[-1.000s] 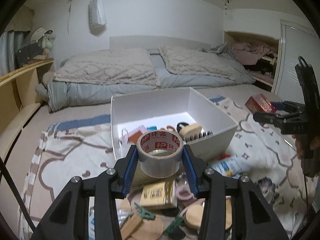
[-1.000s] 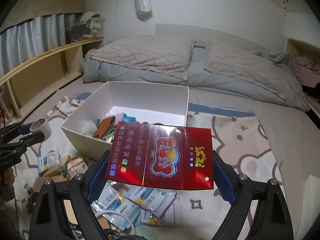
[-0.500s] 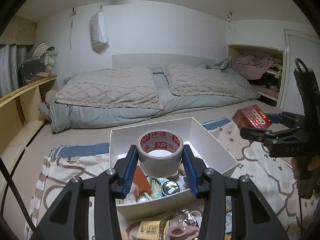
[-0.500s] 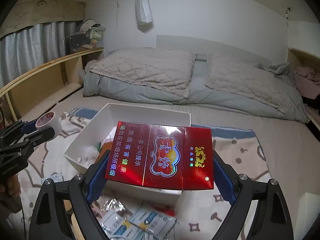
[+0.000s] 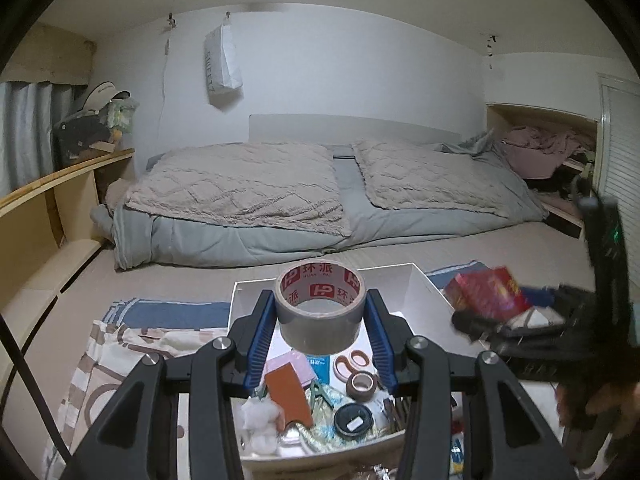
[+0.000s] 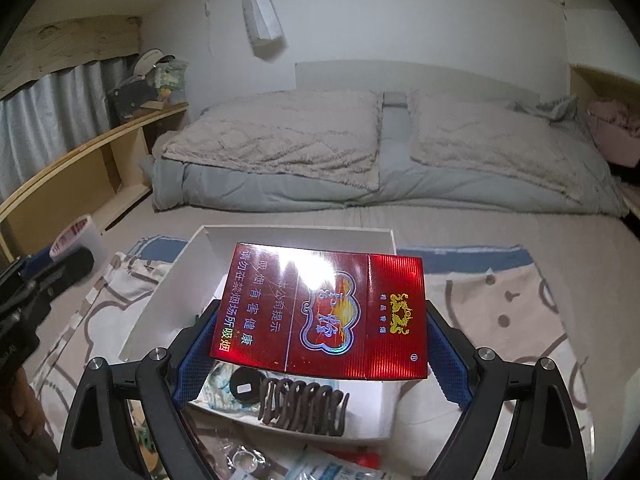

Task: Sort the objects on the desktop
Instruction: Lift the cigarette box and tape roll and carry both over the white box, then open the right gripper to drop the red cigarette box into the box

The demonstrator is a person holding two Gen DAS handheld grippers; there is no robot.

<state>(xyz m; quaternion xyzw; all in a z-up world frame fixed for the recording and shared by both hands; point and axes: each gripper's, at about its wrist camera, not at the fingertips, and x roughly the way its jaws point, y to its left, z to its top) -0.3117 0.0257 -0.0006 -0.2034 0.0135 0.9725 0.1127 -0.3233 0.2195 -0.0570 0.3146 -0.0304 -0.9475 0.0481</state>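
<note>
My left gripper (image 5: 320, 328) is shut on a roll of grey tape (image 5: 320, 306) with red print and holds it above the white box (image 5: 420, 280). My right gripper (image 6: 320, 340) is shut on a red cigarette carton (image 6: 320, 312), held flat over the same white box (image 6: 176, 304). The box holds an orange card (image 5: 288, 396), scissors (image 5: 352, 362), a small tape roll (image 5: 362, 386), a black lid (image 5: 354, 420) and a dark hair claw (image 6: 304, 404). The right gripper with the carton (image 5: 488, 292) shows blurred at the right of the left wrist view.
The box stands on a patterned cloth (image 6: 500, 312) on the floor. Loose packets (image 6: 328, 468) lie in front of the box. A bed with grey bedding (image 5: 320, 192) lies behind. A wooden shelf (image 5: 48, 208) runs along the left wall.
Both grippers have moved forward and up with their loads, from short of the box to above it. The right gripper has come closer to the left one.
</note>
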